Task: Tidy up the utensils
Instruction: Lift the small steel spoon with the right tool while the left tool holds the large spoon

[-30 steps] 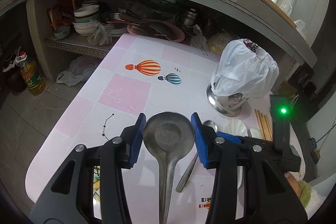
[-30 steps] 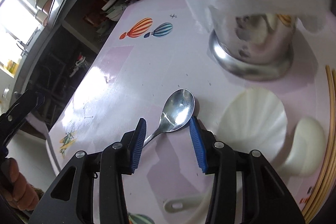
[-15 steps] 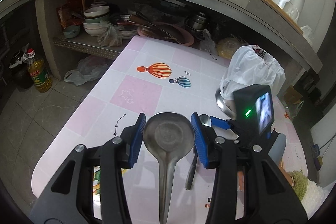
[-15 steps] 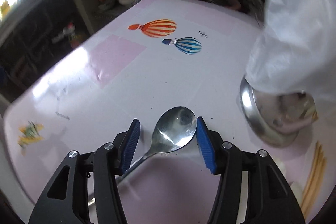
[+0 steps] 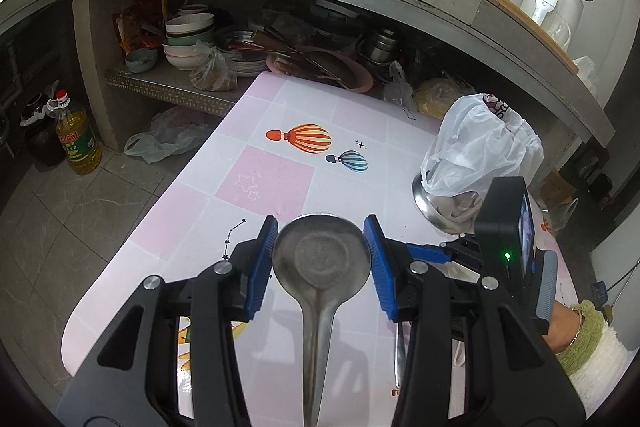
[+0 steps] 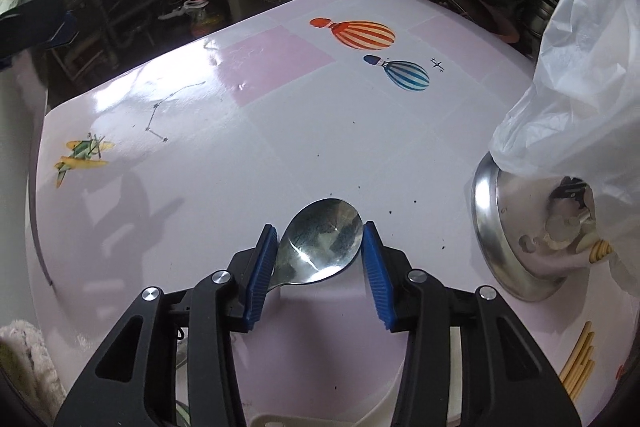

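The left gripper point(image 5: 321, 259) clamps a dull ladle point(image 5: 320, 263) by its bowl; ahead, the table point(image 5: 280, 155) lies bare to its far edge. The right gripper point(image 6: 320, 259), jaws just closing, pinches a shiny spoon point(image 6: 320, 247). Right of both stands a steel pot point(image 6: 516, 235) under a plastic bag point(image 6: 576, 91), its contents unclear.

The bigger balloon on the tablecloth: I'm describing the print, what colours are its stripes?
Orange and cream vertical stripes on the bigger balloon, with a red-orange basket; clearest in the right wrist view.
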Demonstrator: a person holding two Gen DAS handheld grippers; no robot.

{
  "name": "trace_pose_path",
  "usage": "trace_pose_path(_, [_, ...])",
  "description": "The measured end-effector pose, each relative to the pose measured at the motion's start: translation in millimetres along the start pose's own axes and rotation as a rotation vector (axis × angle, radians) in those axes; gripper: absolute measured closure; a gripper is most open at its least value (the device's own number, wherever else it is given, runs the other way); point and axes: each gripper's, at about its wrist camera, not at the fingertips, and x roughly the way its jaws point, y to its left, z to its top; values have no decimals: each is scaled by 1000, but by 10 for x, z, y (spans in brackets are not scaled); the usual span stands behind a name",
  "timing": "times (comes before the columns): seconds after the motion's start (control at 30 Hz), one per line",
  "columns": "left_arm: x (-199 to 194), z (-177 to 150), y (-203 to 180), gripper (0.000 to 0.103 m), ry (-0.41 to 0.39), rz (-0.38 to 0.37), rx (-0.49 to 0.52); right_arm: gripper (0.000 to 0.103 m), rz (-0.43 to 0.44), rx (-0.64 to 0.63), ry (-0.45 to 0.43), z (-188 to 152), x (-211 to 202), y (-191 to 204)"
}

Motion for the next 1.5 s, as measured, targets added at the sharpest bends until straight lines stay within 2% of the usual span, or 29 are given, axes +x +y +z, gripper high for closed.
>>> trace_pose_path(0.33, [-4,2,-5,61,-2,0,-2,62,17,85,-43,-92,-86,-20])
trace_pose_path(0.47, [-5,4,-5,61,-2,-1,-2,63,5,111,-98,-118,-242,-26])
trace_pose_path(0.77, [-5,5,-14,61,-4,-2,-1,64,-131,123,-273,-185,-792,-26])
trace_pose_path(1.1, [-30,28,-106,61,-17,-7,11,65,-229,164,-385,-369,-1233,-75])
trace_pose_path(1.5, [-50,13,-184,61,-22,-9,32,66,-243,216,-487,-632,-1558,-71])
